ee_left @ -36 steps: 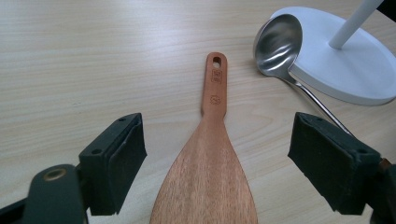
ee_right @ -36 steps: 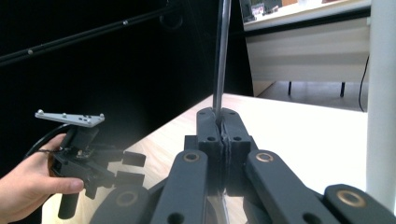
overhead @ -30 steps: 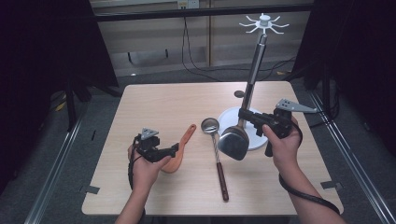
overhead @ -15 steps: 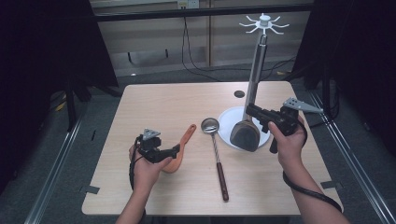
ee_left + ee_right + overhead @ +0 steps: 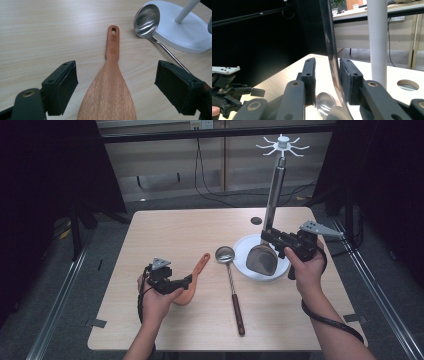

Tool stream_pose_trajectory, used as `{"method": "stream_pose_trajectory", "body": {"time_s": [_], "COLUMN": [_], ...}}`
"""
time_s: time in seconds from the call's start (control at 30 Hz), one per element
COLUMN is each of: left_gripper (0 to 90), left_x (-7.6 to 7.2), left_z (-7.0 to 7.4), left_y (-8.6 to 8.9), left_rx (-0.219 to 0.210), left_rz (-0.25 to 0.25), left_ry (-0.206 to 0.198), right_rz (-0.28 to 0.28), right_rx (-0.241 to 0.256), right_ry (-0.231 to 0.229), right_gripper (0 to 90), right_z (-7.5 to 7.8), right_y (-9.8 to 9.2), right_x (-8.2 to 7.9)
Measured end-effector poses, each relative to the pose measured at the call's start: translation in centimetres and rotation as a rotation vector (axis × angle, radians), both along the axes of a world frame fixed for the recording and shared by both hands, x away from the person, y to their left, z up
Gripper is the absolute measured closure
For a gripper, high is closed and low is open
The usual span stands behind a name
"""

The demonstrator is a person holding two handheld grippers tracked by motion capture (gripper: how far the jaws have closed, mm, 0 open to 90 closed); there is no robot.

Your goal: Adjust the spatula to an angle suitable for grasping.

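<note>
A wooden spatula lies flat on the table, its handle pointing away. My left gripper is open, one jaw on each side of the blade; the same gripper is at the front left in the high view. My right gripper is beside the rack's pole, around the handle of a metal turner. The turner's head hangs upright just over the rack's white base. In the right gripper view the handle touches one pad, with a gap to the other, so my right gripper is slightly open.
A steel ladle lies between the two grippers, its bowl against the white base. The rack's white hooks spread out at the top of the pole. A round hole is in the table behind the rack.
My right gripper has carried the metal turner right and back, from over the ladle to the rack's base. The left gripper and the wooden spatula have not moved.
</note>
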State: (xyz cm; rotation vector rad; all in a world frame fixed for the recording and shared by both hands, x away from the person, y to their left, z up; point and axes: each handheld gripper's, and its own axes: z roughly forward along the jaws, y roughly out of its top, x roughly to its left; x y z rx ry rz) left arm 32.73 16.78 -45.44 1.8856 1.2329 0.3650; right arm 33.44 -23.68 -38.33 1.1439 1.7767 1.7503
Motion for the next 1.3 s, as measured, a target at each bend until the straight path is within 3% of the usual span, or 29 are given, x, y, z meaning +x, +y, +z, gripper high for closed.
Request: {"method": "stream_pose_trajectory", "body": {"time_s": [0.37, 0.4, 0.93, 1.07, 1.3], "left_gripper": [17.6, 17.6, 17.6, 17.7, 17.6], "left_x": [-0.1, -0.1, 0.0, 0.0, 0.0], "left_z": [0.1, 0.1, 0.0, -0.1, 0.2], "left_y": [0.0, 0.1, 0.1, 0.2, 0.1], "left_rx": [-0.010, -0.009, -0.010, -0.018, -0.034], "left_rz": [-0.004, -0.005, -0.001, -0.001, -0.002], "left_ry": [0.002, 0.002, 0.004, 0.005, -0.001], "right_rz": [-0.035, -0.041, -0.046, -0.051, -0.051], "right_rx": [-0.022, -0.045, -0.023, -0.006, 0.070], "right_ry": [0.000, -0.002, -0.010, -0.019, -0.085], "right_gripper": [62.3, 62.6, 61.6, 60.4, 56.2], "right_z": [0.7, 0.7, 1.4, 1.6, 3.0], "right_y": [-0.3, -0.4, -0.6, -0.7, -1.1], "right_x": [0.3, 0.3, 1.0, 1.0, 0.4]}}
